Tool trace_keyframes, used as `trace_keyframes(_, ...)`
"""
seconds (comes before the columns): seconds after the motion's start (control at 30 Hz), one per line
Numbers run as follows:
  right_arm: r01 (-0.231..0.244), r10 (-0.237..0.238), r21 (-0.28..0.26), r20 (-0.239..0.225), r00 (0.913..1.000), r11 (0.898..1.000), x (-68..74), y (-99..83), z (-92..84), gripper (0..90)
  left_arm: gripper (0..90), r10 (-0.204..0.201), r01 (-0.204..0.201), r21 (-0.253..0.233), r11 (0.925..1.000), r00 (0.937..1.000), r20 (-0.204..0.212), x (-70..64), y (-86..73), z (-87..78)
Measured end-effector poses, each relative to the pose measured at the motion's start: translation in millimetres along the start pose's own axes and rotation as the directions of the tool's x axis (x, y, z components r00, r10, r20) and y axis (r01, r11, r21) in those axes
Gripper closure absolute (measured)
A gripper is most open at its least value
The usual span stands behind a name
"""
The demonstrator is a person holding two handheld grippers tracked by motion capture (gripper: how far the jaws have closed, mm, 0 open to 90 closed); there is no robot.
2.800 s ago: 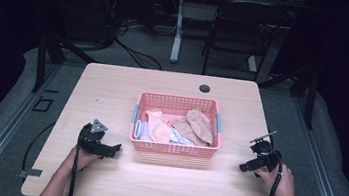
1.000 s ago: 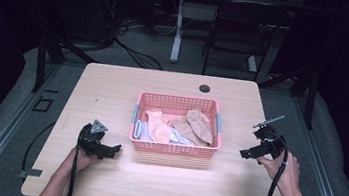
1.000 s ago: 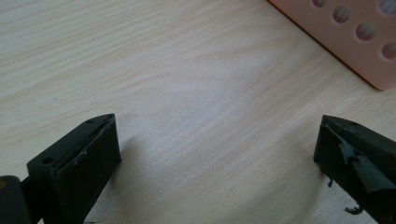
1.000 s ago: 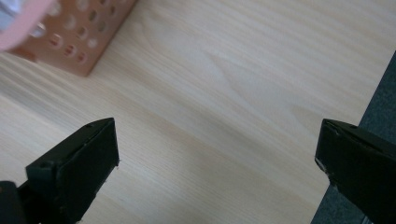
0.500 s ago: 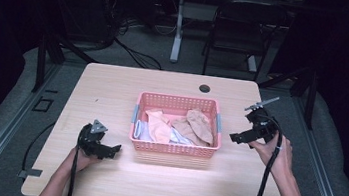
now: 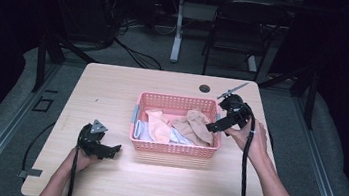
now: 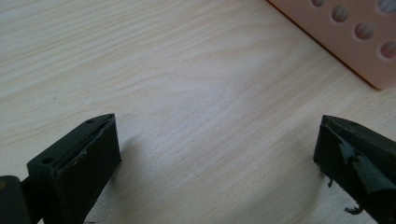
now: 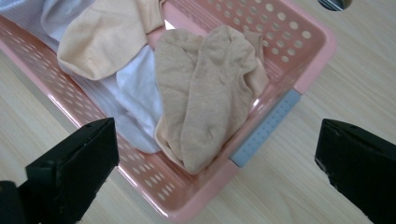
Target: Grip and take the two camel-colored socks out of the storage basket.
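**Reaching for soft laundry in the basket**

Holding pink basket (image 6: pixel 174 150) at table centre. Tan sock pair (image 8: pixel 205 93) lies at its right end: light, limp, non-slip knit; best pinched at the bunched middle. Right gripper (image 6: pixel 215 127) hovers above it, jaws wide apart. Left gripper (image 6: pixel 111 150) rests on table, jaws apart, empty.

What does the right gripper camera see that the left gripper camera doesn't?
The right gripper view looks down into the pink basket: a tan sock lies on white cloth, with a peach sock beside it, and a grey handle strip sits on the basket's rim. The left gripper view has mostly bare wooden table between its jaws, with just a corner of the basket wall and its round holes. Both share the pink basket, the light wood table, and two black jaws standing wide apart with nothing between them: right tool, left tool.
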State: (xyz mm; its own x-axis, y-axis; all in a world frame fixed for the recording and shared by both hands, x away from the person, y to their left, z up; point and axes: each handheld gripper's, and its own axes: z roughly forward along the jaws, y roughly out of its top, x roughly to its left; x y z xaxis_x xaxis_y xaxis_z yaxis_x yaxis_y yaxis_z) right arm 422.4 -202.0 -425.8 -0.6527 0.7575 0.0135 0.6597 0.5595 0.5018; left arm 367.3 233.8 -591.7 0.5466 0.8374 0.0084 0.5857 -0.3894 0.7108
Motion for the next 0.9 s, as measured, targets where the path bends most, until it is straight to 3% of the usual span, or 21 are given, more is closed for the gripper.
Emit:
trace_keyframes(0.4, 0.019, -0.016, 0.062, -0.049, 0.9986, 0.998, 12.6, 21.9, 45.1, 0.0, 0.3, 0.000, 0.000, 0.000, 1.0000, 1.0000, 0.000, 0.0, 0.0, 0.0)
trace_keyframes(0.47, 0.032, -0.026, 0.079, -0.082, 0.9963, 0.996, 11.7, 24.3, 52.3, 0.0, 0.2, -0.001, 0.001, 0.000, 1.0000, 1.0000, 0.000, 0.0, 0.0, 0.0)
trace_keyframes(0.6, 0.005, 0.006, 0.103, -0.108, 0.9941, 0.995, 13.3, 26.7, 70.3, 0.0, 0.2, 0.000, 0.000, 0.000, 1.0000, 1.0000, 0.000, 0.0, 0.0, 0.0)
trace_keyframes(0.73, 0.015, -0.001, 0.143, -0.100, 0.9950, 0.990, 14.7, 28.4, 79.0, 8.7, 0.3, -0.001, 0.001, 0.000, 1.0000, 1.0000, 0.000, 0.0, 0.0, 0.0)
trace_keyframes(0.77, 0.015, -0.001, 0.163, -0.081, 0.9967, 0.986, 15.5, 28.5, 85.0, 14.5, 0.2, 0.000, 0.000, 0.000, 1.0000, 1.0000, 0.000, 0.0, 0.0, 0.0)
trace_keyframes(0.9, 0.008, 0.003, 0.204, -0.054, 0.9985, 0.979, 15.5, 27.0, 94.8, 18.6, 0.3, 0.001, -0.001, 0.000, 1.0000, 1.0000, 0.000, 0.0, 0.0, 0.0)
